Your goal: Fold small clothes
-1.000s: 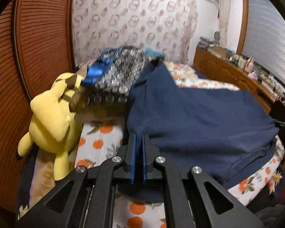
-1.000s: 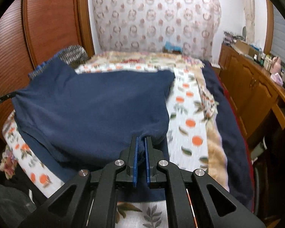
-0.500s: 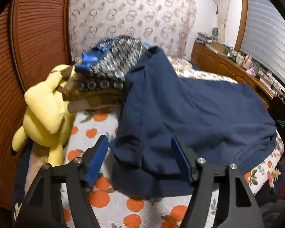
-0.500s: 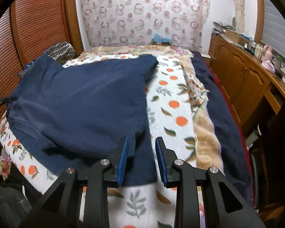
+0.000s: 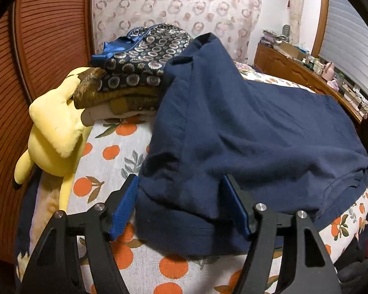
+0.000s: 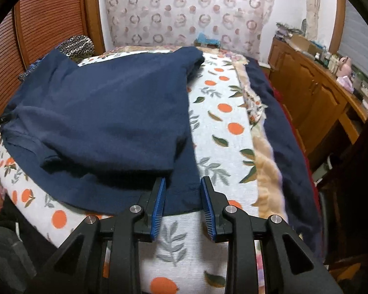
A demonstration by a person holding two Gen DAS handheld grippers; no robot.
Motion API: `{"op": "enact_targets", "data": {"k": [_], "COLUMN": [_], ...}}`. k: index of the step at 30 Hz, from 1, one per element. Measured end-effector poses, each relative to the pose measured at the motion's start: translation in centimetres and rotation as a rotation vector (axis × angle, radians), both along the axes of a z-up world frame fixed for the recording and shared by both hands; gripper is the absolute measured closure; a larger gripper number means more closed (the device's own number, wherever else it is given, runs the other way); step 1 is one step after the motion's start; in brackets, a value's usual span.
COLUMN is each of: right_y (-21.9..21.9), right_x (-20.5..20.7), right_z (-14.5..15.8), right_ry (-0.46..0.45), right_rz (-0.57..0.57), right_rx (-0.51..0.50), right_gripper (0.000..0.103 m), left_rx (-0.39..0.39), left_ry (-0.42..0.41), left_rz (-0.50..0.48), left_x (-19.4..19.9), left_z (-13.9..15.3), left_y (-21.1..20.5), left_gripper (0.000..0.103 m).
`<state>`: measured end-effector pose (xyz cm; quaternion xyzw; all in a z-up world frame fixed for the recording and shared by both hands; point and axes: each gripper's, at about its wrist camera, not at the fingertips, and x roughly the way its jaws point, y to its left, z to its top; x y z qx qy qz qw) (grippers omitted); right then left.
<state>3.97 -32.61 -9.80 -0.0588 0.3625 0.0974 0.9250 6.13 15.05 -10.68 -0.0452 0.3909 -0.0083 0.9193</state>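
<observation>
- As seen from the left wrist, shows a navy shirt [image 5: 257,127] spread over the orange-print sheet [image 5: 110,152] of a bed, with one side folded back over the rest.
- Finds the left gripper [image 5: 181,178] low over the near corner of that fold, jaws wide and just opened.
- Has cloth filling the gap between the blue pads [image 5: 125,205], lying slack on the bed and not pinched.
- Places a yellow plush [image 5: 54,132] at the left edge of the bed, head against a pile [image 5: 139,73] of folded patterned clothes.
- Sets the shirt's far end up against that pile.
- Takes in a slatted wooden door [image 5: 49,36] at left, a ring-print curtain [image 5: 171,5] behind and a cluttered dresser [image 5: 294,71] at right.
- As seen from the right wrist, gives the same shirt [image 6: 105,112] on the left half of the sheet [image 6: 220,134], upper layer short of the lower hem.
- Puts the right gripper [image 6: 183,180] at the near right corner of the hem, jaws narrowly apart and just opened.
- Shows the lower layer's edge running between the pads [image 6: 159,201], with clear gaps at both sides, so nothing gripped.
- Brings the upper layer's corner just beside the tip of the left-hand pad.
- Leaves bare sheet to the right of the shirt, then a dark blanket [image 6: 282,127] along the bed's right edge.
- Catches the pile [image 6: 78,45] at far left, the curtain [image 6: 184,7] behind and the dresser [image 6: 306,85] at right.
</observation>
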Motion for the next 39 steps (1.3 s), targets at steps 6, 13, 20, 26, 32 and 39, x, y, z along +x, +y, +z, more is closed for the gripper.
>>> {"op": "enact_targets", "data": {"k": [6, 13, 20, 26, 32, 39], "right_y": [-0.5, -1.4, -1.7, -0.8, 3.8, 11.4], "right_x": [-0.3, -2.2, -4.8, -4.6, -4.4, -2.3], "right_z": [-0.1, 1.0, 0.9, 2.2, 3.5, 2.3], "right_ry": [0.014, 0.015, 0.041, -0.027, -0.106, -0.094], "right_rz": [0.018, 0.019, 0.047, 0.033, 0.161, 0.346], "right_rx": [0.044, 0.031, 0.025, 0.024, 0.068, 0.070], "right_gripper": [0.093, 0.097, 0.097, 0.086, 0.074, 0.071], "left_rx": [0.015, 0.023, 0.025, 0.038, 0.040, 0.039], "left_ry": [0.007, 0.006, 0.002, 0.007, 0.008, 0.007], "left_rz": [0.003, 0.006, 0.016, 0.012, 0.012, 0.011], "left_x": [0.3, 0.4, 0.3, 0.5, 0.4, 0.4], "left_z": [-0.4, -0.5, -0.5, -0.6, -0.6, -0.6], "left_y": [0.0, -0.1, -0.1, -0.2, -0.3, -0.5], "left_gripper": [0.032, 0.031, 0.030, 0.029, 0.028, 0.027]}}
